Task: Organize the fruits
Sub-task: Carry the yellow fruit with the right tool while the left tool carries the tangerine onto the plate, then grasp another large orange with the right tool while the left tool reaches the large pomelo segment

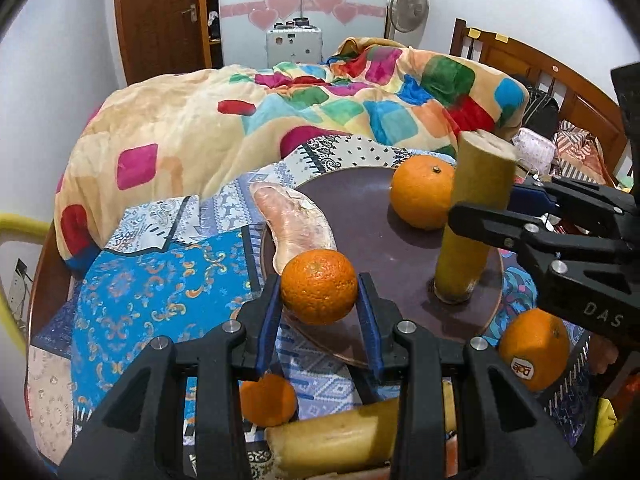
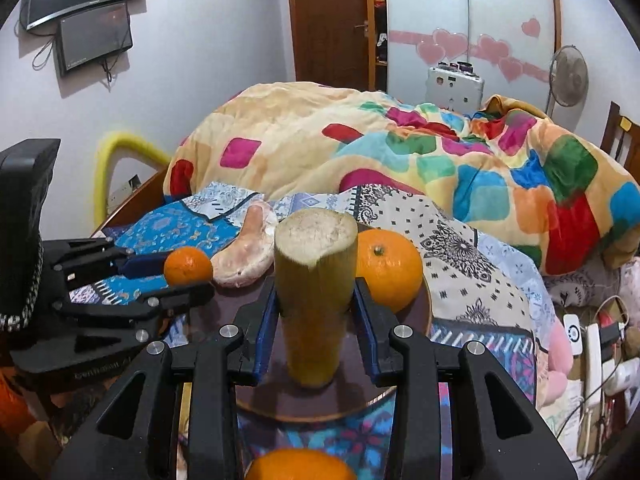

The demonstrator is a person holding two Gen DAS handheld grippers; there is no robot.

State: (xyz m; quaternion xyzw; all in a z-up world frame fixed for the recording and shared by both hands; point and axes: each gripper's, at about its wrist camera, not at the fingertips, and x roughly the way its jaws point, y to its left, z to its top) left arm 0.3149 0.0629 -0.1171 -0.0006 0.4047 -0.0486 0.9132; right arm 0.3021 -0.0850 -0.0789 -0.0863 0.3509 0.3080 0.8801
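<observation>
A round dark tray (image 1: 360, 220) lies on the patterned bedspread. My left gripper (image 1: 319, 312) is shut on a small orange (image 1: 319, 286) and holds it over the tray's near edge; it also shows in the right wrist view (image 2: 188, 266). My right gripper (image 2: 316, 320) is shut on an upright yellow-green sugarcane piece (image 2: 314, 292), whose base rests on the tray (image 2: 280, 396). A large orange (image 1: 422, 194) sits at the tray's far side, behind the cane (image 1: 474, 216). A pale pink root-like piece (image 1: 294, 220) lies on the tray's left edge.
A stickered orange (image 1: 534, 354), a small orange (image 1: 269, 400) and a lying cane piece (image 1: 340, 436) rest on the bedspread off the tray. A bulky multicoloured quilt (image 1: 240, 120) rises behind. A wooden headboard (image 1: 560, 76) stands at the right.
</observation>
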